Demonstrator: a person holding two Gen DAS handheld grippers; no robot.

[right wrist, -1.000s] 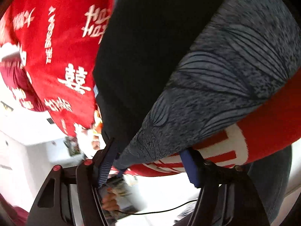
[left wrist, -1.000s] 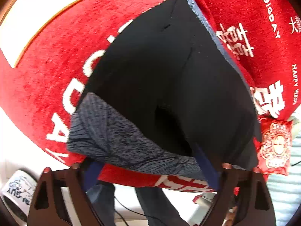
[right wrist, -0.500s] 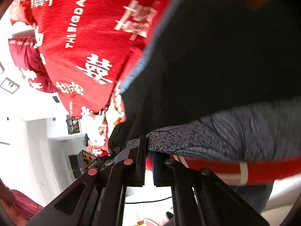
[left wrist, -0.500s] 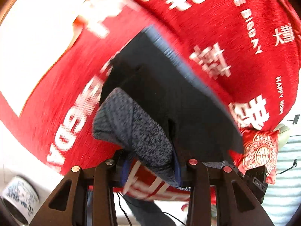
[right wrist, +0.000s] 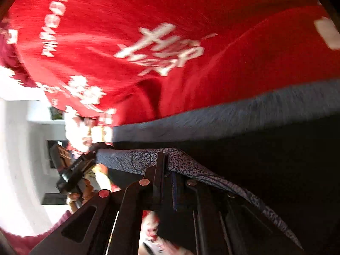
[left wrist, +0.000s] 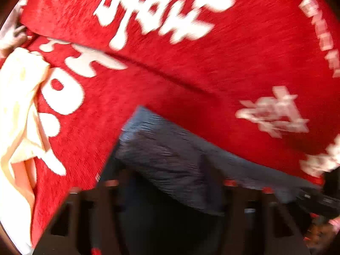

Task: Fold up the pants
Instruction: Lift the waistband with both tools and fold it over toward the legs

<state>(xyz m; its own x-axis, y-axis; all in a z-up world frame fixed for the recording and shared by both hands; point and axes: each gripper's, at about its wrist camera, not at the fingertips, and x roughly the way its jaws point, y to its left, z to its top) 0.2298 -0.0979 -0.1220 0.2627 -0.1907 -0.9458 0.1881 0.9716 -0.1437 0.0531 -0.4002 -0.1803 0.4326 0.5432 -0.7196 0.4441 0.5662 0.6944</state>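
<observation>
Both hand-held grippers are carrying the pants (left wrist: 174, 165) over the red blanket (left wrist: 191, 63), evidently to fold them: the right hand-held gripper (right wrist: 167, 165) is clamped on the patterned hem, while the left hand-held gripper's (left wrist: 170, 191) jaws, just opening, are standing apart around fabric.

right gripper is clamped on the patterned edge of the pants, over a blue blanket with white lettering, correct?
Not quite: the blanket is red with white lettering, not blue. The right wrist view shows it, along with the right gripper shut on the patterned grey edge of the pants.
</observation>
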